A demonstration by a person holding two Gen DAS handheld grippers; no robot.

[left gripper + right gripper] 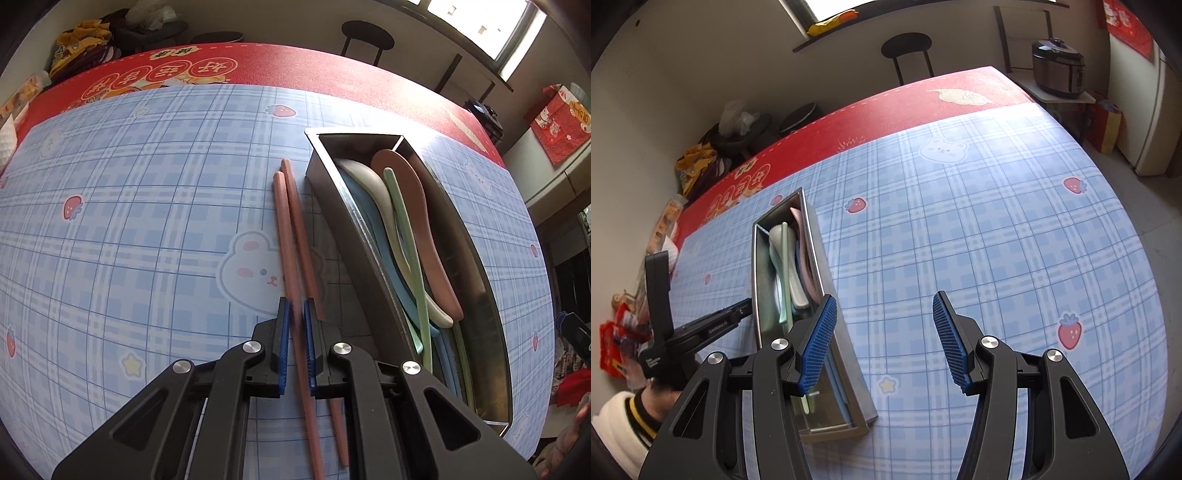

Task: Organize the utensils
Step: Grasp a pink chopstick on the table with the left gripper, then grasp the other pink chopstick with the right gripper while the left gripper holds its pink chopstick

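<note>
The left claw [294, 332] is clamped on one pink chopstick [291, 236] lying on the bench [129, 221] at nine o'clock of the steel tray [369, 266], so it should lift level while the right claw [886, 332] waits wide and empty.

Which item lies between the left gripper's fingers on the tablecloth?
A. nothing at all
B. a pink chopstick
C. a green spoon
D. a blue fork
B: the left gripper is shut on one pink chopstick of the pair lying beside the metal tray.
</note>
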